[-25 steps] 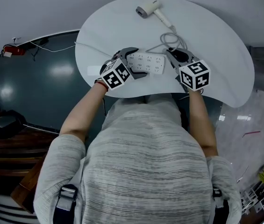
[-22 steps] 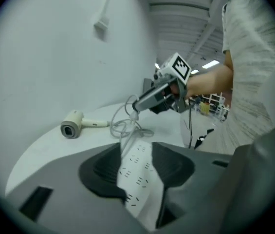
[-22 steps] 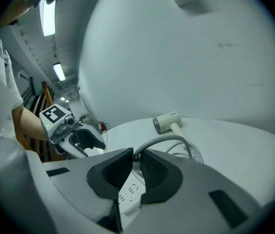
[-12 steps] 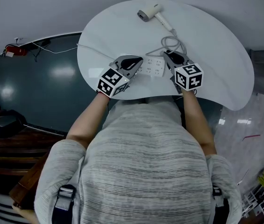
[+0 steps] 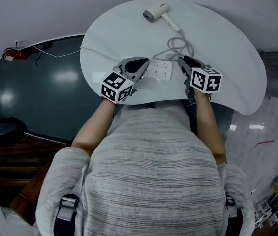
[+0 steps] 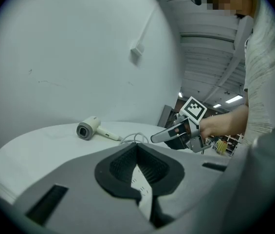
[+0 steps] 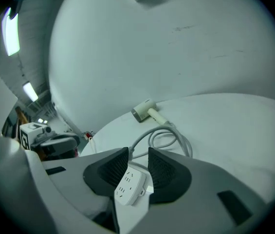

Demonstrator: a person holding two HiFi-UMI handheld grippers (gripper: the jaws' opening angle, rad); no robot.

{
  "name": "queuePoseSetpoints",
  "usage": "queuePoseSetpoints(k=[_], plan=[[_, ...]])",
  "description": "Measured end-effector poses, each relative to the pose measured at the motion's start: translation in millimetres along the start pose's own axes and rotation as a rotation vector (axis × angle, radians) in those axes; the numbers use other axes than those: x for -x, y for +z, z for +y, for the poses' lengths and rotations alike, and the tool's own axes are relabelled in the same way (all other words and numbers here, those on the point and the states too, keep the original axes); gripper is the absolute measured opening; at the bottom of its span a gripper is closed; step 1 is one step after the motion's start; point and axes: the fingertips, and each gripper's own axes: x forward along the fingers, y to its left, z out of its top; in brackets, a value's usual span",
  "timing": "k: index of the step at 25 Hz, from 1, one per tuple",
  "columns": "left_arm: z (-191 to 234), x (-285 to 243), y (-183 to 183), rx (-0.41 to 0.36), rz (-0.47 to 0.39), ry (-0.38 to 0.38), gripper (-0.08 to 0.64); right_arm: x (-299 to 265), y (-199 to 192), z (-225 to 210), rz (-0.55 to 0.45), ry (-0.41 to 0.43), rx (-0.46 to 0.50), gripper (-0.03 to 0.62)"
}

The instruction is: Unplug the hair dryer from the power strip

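Note:
The cream hair dryer [image 5: 156, 11] lies at the table's far side, also seen in the right gripper view [image 7: 144, 111]. Its grey cable [image 5: 179, 45] coils toward the white power strip [image 5: 159, 70]. My left gripper [image 5: 143, 63] hovers over the strip's left end, shut, with nothing between its pads. In the left gripper view [image 6: 137, 146] the strip shows only below the jaws. My right gripper [image 5: 182, 60] is at the strip's right end, jaws opening. The strip's end [image 7: 130, 184] lies between them, untouched. The cable [image 7: 166, 135] runs behind one jaw; the plug is hidden.
The round white table [image 5: 227, 38] ends just in front of my body. A dark green floor [image 5: 40, 87] with a thin white cord and a red object [image 5: 15, 53] lies to the left. My right gripper [image 6: 169, 134] shows in the left gripper view.
The left gripper shut, rose off the strip's left end and rolled. The right gripper shifted slightly right and its jaws spread.

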Motion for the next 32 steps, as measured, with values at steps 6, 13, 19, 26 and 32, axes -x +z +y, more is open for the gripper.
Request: queuePoseSetpoints(k=[6,13,19,26,32], plan=[[-7.5,3.7,19.5,0.008,-0.059,-0.016,0.006,30.8,20.5,7.2,-0.156,0.038,0.012,0.118],[-18.7,12.3,35.2,0.000,-0.103,-0.031,0.006,47.6,24.1,46.0,-0.212,0.067,0.208,0.118],[-30.6,27.9,40.6,0.003,-0.141,-0.043,0.006,67.0,21.5,82.1,-0.253,0.113,0.366,0.063],[-49.5,51.2,39.6,0.004,-0.162,-0.061,0.006,85.6,15.0,119.2,-0.294,0.178,0.449,0.026],[-58.4,67.6,27.5,0.008,-0.146,-0.068,0.006,90.5,1.1,131.3,-0.268,0.188,0.470,0.025]])
